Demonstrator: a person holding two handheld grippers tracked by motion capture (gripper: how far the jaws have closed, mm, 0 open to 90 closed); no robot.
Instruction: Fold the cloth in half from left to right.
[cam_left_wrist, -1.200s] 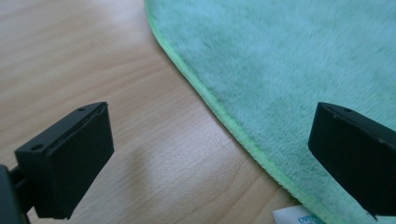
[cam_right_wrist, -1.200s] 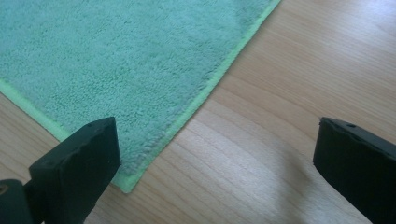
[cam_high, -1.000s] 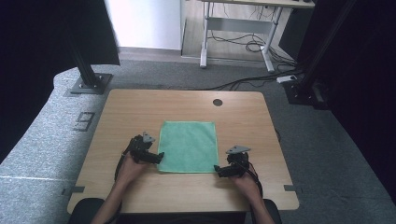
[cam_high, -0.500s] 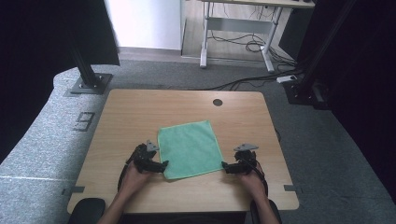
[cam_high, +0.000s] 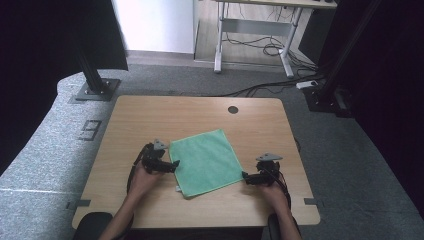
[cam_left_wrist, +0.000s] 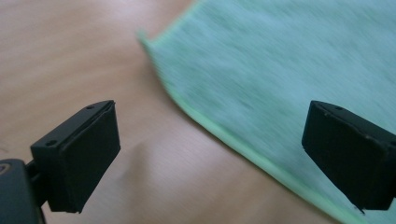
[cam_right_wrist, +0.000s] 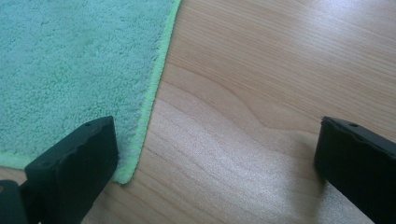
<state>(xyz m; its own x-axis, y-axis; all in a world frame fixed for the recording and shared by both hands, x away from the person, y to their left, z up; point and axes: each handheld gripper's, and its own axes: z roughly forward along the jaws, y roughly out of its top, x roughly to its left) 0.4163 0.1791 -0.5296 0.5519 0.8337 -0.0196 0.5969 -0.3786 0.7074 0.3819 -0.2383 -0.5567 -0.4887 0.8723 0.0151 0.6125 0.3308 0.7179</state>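
Looks like a lab or recording studio. Wooden table (cam_high: 150, 120) on grey carpet (cam_high: 45, 150), black curtains (cam_high: 40, 45) at 9 and 3 o'clock, black rig posts bolted to floor plates (cam_high: 94, 90) at 10 and 2 o'clock, loose cables (cam_high: 260, 50) under a desk frame (cam_high: 250, 30) at 12 o'clock.

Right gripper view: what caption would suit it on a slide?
Open right gripper poised at the near corner of a green cloth lying flat on a wooden table.
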